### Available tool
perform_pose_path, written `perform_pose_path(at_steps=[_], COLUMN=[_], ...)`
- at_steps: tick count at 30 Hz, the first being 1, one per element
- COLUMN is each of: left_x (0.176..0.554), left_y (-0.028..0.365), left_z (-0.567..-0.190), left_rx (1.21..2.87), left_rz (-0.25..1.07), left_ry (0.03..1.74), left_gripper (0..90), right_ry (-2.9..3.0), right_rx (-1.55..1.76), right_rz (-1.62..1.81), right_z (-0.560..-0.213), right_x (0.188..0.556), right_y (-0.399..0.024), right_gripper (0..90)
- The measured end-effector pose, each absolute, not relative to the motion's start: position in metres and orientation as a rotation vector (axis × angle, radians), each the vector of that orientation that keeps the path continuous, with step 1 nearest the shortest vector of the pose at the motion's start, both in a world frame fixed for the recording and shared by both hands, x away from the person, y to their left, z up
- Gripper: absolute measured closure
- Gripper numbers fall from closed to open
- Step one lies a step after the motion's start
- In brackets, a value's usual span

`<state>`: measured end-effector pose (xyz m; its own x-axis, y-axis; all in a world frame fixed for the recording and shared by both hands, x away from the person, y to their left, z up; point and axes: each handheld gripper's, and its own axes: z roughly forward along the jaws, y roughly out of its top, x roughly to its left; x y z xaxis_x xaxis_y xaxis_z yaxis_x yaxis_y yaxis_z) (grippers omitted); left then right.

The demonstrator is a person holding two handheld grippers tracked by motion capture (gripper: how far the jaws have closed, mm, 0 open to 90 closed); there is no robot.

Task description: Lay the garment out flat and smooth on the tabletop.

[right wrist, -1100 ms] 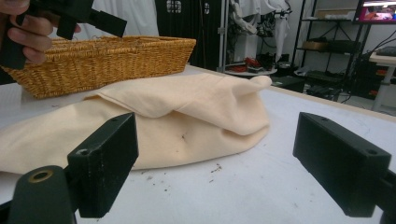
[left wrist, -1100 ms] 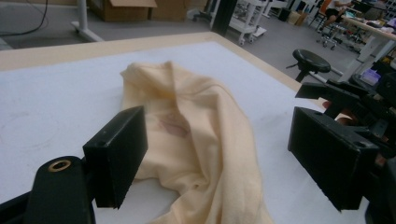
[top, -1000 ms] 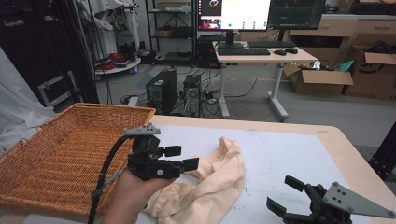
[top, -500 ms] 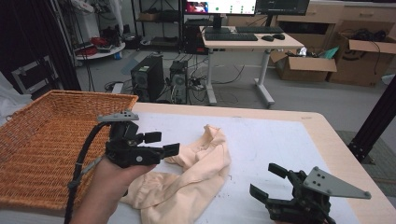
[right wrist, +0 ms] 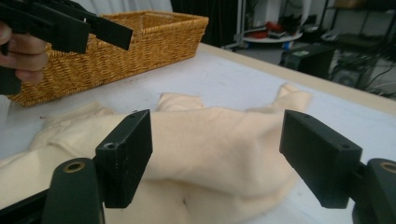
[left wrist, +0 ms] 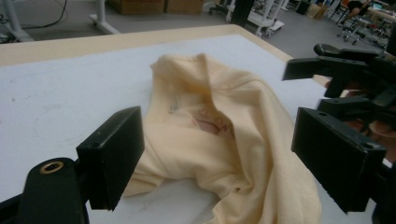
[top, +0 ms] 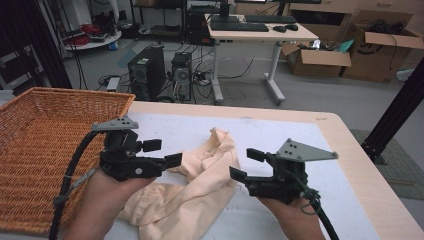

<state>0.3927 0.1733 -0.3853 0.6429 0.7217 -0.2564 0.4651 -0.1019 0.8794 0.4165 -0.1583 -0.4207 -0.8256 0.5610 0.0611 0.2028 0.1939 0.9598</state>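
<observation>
Both claws gape, right [top: 239,165] closing, left [top: 163,153]; left gripper view shows cream garment's [left wrist: 224,140] print.

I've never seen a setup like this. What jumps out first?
A crumpled cream cloth lies mid-table. A hand-held black gripper faces it from each side: the left gripper and the right gripper, both open. A big wicker basket sits at the table's left.

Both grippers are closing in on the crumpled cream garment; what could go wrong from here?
1. The right gripper, jaws just closing with nothing between them yet, may pinch only one loose fold of the garment, so it slips free.
2. The left gripper is open above the bunched cloth; lifting unevenly could drag it against the wicker basket.
</observation>
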Motion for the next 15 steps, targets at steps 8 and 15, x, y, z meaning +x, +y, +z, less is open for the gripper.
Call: perform_pose_path(at_steps=[8, 15], left_x=[0.393, 0.397], left_y=[0.165, 0.163], left_z=[-0.394, -0.398], left_rx=[1.789, 1.797], left_rz=[0.273, 0.263], left_ry=[0.976, 1.0], left_gripper=[17.8, 18.0], right_ry=[2.392, 2.33], right_rx=[0.72, 0.662], right_rz=[1.468, 1.475], right_z=[-0.434, -0.418], right_x=[0.43, 0.415], right_y=[-0.135, -0.16], right_gripper=[87.9, 88.9])
